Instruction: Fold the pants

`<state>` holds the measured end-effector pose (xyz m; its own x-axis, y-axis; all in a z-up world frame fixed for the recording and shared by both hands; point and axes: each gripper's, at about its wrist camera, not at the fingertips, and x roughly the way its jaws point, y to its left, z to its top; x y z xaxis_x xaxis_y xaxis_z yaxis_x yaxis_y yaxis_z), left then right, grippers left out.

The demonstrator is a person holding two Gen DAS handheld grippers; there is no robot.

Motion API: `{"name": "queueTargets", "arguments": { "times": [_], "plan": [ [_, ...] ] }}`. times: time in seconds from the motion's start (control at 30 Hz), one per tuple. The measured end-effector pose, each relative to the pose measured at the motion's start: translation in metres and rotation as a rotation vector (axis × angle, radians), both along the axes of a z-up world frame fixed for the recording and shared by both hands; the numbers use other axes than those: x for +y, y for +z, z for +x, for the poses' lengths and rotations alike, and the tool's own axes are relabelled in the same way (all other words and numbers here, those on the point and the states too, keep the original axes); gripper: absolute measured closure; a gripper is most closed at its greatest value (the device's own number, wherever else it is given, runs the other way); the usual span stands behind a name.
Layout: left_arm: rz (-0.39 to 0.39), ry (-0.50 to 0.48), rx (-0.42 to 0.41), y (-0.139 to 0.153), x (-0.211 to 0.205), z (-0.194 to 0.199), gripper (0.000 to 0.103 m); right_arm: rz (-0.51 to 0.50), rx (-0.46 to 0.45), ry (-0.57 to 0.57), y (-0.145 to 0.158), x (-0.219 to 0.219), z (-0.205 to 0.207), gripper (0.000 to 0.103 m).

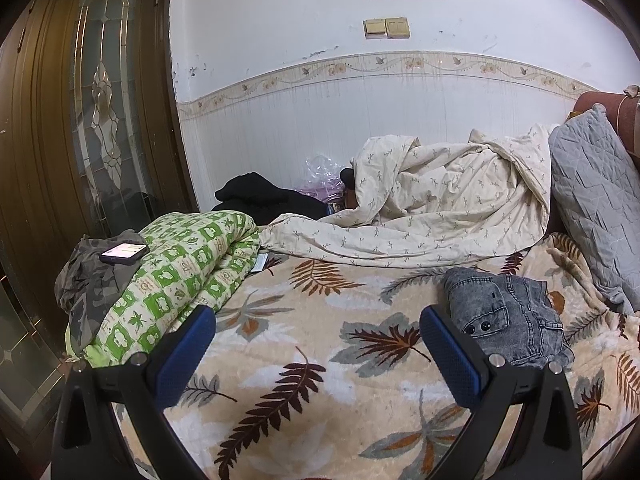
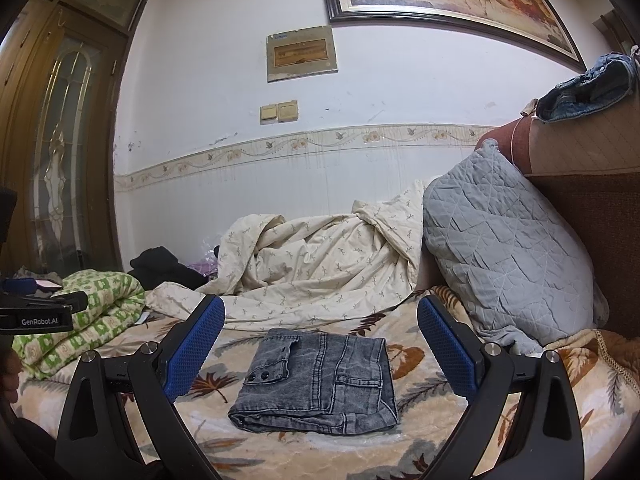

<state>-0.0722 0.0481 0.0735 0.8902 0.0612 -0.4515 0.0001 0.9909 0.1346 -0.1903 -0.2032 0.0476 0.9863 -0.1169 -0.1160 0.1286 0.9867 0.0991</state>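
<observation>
Grey washed denim pants [image 2: 320,384] lie folded into a compact rectangle on the leaf-patterned blanket [image 2: 304,456]. My right gripper [image 2: 320,312] is open above and just behind the bundle, with nothing between its blue pads [image 2: 196,348]. In the left wrist view the same pants [image 1: 508,320] lie to the right, past the right finger. My left gripper [image 1: 318,322] is open over bare blanket [image 1: 320,392], holding nothing. The left gripper's body [image 2: 36,312] shows at the right view's left edge.
A rolled green-and-white quilt [image 1: 180,276] with a phone [image 1: 124,253] on camouflage cloth lies at left. A crumpled cream duvet [image 1: 432,208] and black clothes [image 1: 260,196] fill the back. A grey quilted pillow [image 2: 508,256] leans on the brown headboard [image 2: 592,240]. A wooden wardrobe [image 1: 80,112] stands left.
</observation>
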Motion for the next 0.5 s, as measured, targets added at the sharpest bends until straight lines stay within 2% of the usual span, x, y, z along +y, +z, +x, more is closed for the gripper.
{"name": "queueTargets", "arguments": {
  "times": [0.5],
  "plan": [
    [-0.001,0.002,0.014,-0.0092,0.002,0.0024,0.0,-0.004,0.009,-0.005,0.0008,0.0024,0.0005,0.005]
  ]
}}
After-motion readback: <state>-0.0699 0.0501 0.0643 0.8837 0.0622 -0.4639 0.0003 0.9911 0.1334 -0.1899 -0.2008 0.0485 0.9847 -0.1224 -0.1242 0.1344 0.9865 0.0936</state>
